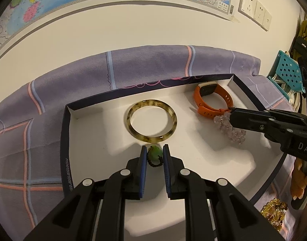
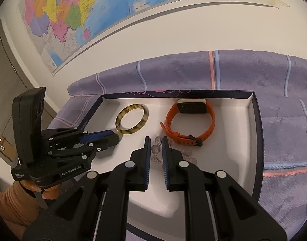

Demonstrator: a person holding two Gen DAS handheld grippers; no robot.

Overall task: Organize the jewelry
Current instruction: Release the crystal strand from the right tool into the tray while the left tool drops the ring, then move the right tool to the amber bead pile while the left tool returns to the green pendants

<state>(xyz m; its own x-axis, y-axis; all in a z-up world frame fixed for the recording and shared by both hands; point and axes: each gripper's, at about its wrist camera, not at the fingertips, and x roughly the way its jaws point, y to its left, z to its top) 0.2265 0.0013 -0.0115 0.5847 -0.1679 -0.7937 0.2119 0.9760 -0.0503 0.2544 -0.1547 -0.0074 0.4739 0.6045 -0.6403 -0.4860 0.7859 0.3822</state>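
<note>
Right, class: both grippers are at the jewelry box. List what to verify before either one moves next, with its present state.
1. Left gripper fingers straddle the green pendant: ok.
2. Firm hold on the pendant: cannot tell.
3. Right gripper fingers straddle the clear bead bracelet: ok.
4. Bead bracelet lifted off the white tray: cannot tell.
5. Tortoiseshell bangle lies flat, apart from both grippers: ok.
6. Orange watch lies inside the box, beyond the right fingers: ok.

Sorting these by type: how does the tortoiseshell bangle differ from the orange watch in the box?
The tortoiseshell bangle is a rigid, closed, mottled brown-yellow ring lying flat; the orange watch is a buckled strap loop resting on its edge, with a dark rectangular face. Both sit untouched on the box's white insert.
</note>
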